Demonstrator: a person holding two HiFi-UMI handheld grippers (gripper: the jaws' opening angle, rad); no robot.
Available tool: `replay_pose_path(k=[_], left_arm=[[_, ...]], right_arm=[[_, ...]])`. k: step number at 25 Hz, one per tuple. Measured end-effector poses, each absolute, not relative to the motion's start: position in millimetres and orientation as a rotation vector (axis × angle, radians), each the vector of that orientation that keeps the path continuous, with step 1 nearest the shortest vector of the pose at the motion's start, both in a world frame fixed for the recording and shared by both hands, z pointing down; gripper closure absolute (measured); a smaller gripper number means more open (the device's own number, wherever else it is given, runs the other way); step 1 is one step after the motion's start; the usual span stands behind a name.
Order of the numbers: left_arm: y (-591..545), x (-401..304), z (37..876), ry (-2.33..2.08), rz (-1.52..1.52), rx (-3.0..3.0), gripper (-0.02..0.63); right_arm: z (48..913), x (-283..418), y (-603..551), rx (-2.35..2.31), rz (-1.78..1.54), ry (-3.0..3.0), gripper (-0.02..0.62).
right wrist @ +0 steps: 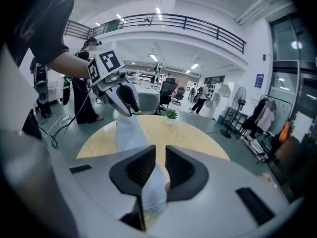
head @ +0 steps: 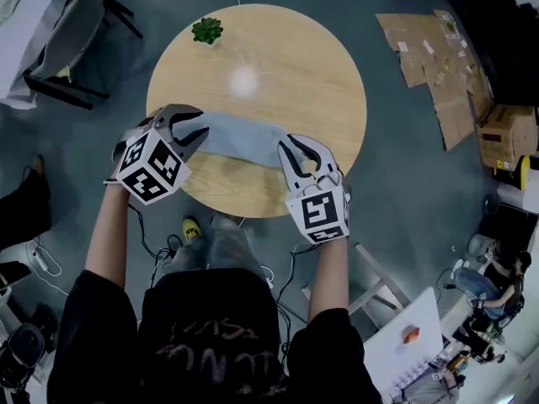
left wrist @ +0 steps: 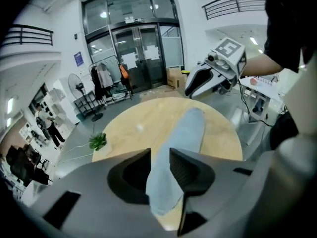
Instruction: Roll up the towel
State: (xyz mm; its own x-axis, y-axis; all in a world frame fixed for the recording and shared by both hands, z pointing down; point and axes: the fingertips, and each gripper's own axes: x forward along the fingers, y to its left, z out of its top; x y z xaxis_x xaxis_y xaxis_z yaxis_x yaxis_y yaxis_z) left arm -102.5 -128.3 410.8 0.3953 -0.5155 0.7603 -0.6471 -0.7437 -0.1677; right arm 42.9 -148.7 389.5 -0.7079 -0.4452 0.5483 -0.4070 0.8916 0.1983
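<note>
At the bottom of the head view the person's two arms reach up the frame, each carrying tongs. The left tongs [head: 190, 135], at centre left, are closed down to a narrow gap on one end of the pale blue-grey towel [head: 240, 138]. In the left gripper view the cloth runs right between the ribbed pads, which press it from both sides. The right tongs [head: 296, 155], at centre right, are nearly together and pinch the other end, and the right gripper view shows the fabric bunched between their pads. The towel stretches as a narrowed band from one pair of tongs to the other, across the near half of the round wooden bench [head: 278, 66]. Whether its middle rests on the wood I cannot tell. Farther up, near the bench's far edge at upper left, stands a small green plant [head: 207, 30]. Beyond, flattened cardboard [head: 429, 57] lies on the grey floor at upper right.
</note>
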Motion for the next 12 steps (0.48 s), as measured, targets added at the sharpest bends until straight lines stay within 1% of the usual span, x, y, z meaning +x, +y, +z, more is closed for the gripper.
replay_pose_path(k=[4, 7, 9, 11, 12], left_arm=[[-104.6, -114.9, 384.9, -1.256, 1.112, 2.451, 0.482], [-87.7, -126.3, 359.7, -1.412, 0.968, 2.413, 0.496], [-74.6, -132.7, 341.8, -1.507, 0.877, 2.393, 0.524], [-59.7, -135.4, 326.8, -1.571, 0.812, 2.388, 0.576], [-51.9, -135.4, 321.1, -1.588, 0.789, 2.391, 0.588]], right_arm=[[364.6, 44.4, -118.1, 0.726, -0.083, -2.477, 0.571], [344.4, 46.2, -96.5, 0.795, -0.085, -2.492, 0.584], [331.5, 48.8, -82.4, 0.842, -0.092, -2.496, 0.589], [319.0, 52.8, -68.8, 0.899, -0.089, -2.5, 0.589], [313.3, 55.1, -62.4, 0.931, -0.086, -2.501, 0.589]])
